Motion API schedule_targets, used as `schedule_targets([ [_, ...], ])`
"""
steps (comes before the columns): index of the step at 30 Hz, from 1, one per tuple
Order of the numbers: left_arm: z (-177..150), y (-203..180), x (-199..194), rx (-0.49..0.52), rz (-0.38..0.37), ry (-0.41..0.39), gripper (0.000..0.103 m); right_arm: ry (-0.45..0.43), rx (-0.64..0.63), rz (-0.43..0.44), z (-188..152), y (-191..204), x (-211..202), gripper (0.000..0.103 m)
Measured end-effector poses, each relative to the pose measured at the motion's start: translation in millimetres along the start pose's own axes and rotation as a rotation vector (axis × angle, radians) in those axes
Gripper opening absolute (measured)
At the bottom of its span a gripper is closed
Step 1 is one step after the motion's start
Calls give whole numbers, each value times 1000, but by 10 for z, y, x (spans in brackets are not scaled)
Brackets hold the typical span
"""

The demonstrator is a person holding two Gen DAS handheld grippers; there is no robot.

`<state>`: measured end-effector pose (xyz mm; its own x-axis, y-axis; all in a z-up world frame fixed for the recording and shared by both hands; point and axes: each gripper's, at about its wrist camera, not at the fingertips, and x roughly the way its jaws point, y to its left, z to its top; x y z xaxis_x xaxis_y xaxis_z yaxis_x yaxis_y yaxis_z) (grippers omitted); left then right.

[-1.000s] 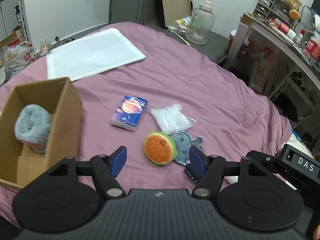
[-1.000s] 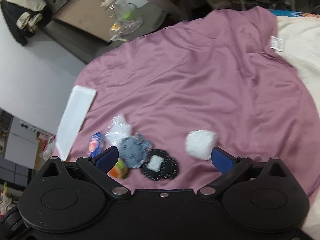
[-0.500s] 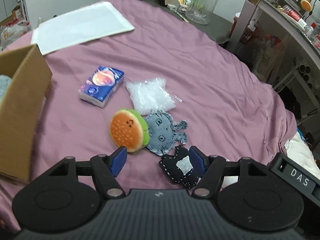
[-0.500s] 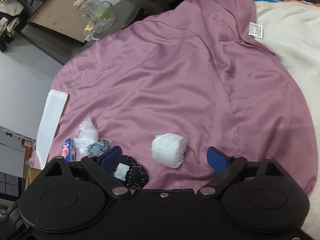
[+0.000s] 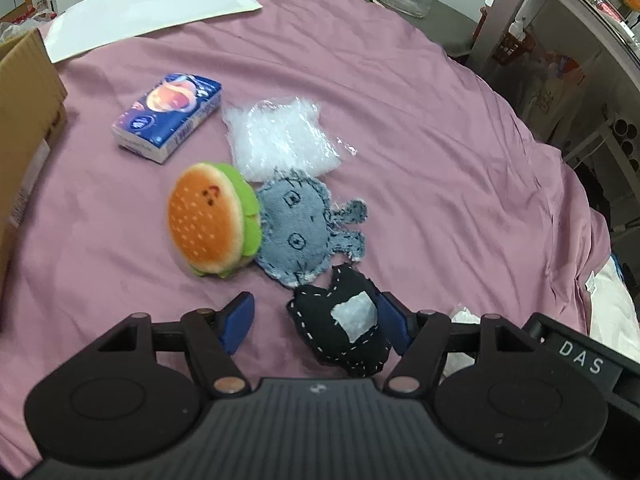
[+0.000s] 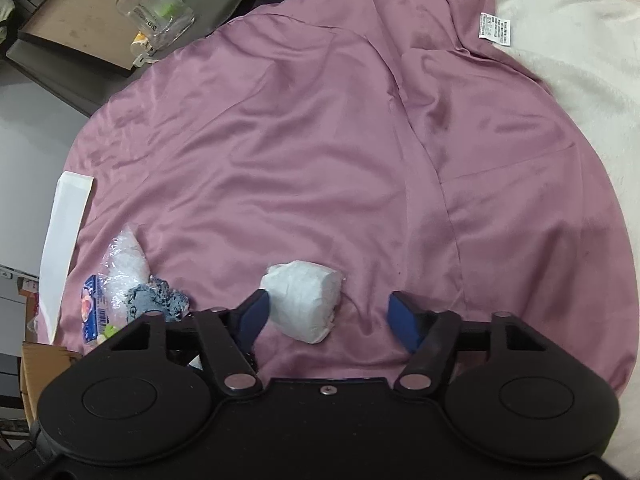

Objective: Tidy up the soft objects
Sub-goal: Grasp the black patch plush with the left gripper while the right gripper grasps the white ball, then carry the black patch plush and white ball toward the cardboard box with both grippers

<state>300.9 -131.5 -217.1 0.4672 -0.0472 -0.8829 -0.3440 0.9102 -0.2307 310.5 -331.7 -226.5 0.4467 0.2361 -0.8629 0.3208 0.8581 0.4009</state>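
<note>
Black stitched felt piece [image 5: 344, 320] sits between the wide-open left gripper [image 5: 316, 322] pads, nothing held; approach step (pick pending). Right gripper [image 6: 330, 316] also spread, empty, framing white bundle [image 6: 304, 300]. Next: lower, close, carry toward cardboard box [image 5: 24, 120].

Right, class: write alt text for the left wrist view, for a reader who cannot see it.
Open left tongs hover low over a purple sheet, bracketing a black stitched felt toy. Just beyond lie a denim plush, a burger plush, a clear plastic bag and a tissue pack; a cardboard box sits at left.
</note>
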Motion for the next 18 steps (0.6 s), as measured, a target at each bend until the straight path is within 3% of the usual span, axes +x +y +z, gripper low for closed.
schedule_targets([
  [2,-11,-18,40,1,4,-4,66,0,1,22,3,-4,3,49],
  [5,12,-8,27,-30,-26,-9,47,-9,-4,57,12,-2,-27,31],
  [7,23,-9,-1,-39,-50,-5,36,-9,6,69,16,-15,-43,30],
  [9,26,-17,-47,-40,-67,-10,33,-15,19,81,19,-26,-65,27],
  [12,31,-11,-135,-37,-86,-24,31,-29,42,128,21,-52,-136,17],
  [18,62,67,-394,-45,-125,-65,30,-45,41,181,5,-8,-231,16],
])
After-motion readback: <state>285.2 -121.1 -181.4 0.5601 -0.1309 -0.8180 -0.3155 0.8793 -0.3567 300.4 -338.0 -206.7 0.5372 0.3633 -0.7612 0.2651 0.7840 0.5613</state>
